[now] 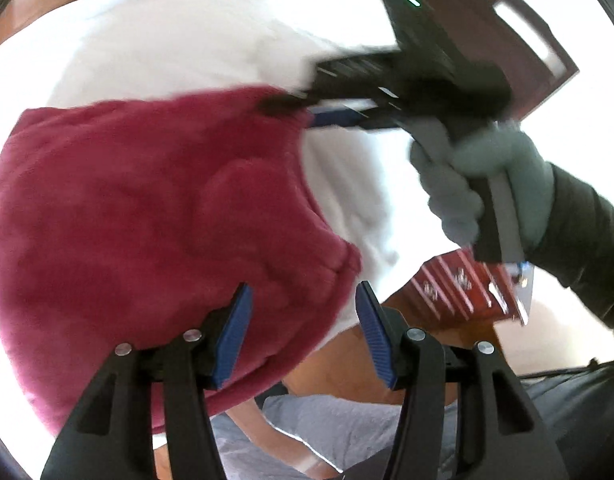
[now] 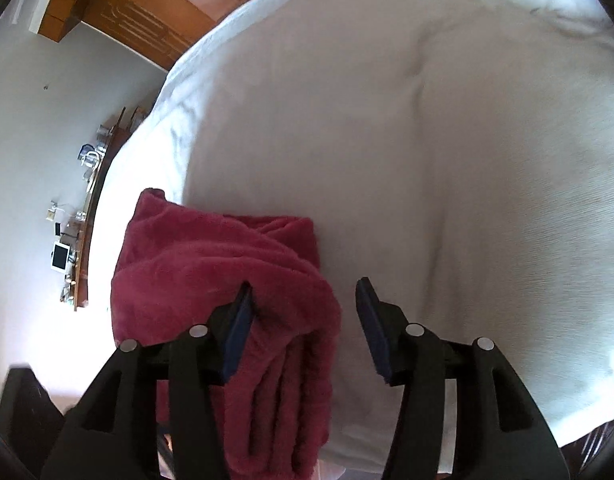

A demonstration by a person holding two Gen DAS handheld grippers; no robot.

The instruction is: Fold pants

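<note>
The dark red fleece pants (image 1: pixel 147 216) lie folded in a thick bundle on the white bed (image 1: pixel 179 40). My left gripper (image 1: pixel 303 300) is open and empty, hovering over the bundle's near right edge. In the left wrist view my right gripper (image 1: pixel 295 110) is blurred and reaches the bundle's far right corner, held by a gloved hand (image 1: pixel 483 176). In the right wrist view the pants (image 2: pixel 211 272) show stacked folds, and my right gripper (image 2: pixel 305 294) is open, with its left fingertip (image 2: pixel 243 300) at the fabric.
The white bed sheet (image 2: pixel 427 140) stretches right and far. A dark wooden headboard (image 1: pixel 519 36) and a red wooden nightstand (image 1: pixel 463 288) stand beside the bed. A shelf with small items (image 2: pixel 79 208) lines the wall. Wooden floor (image 1: pixel 347 376) lies below.
</note>
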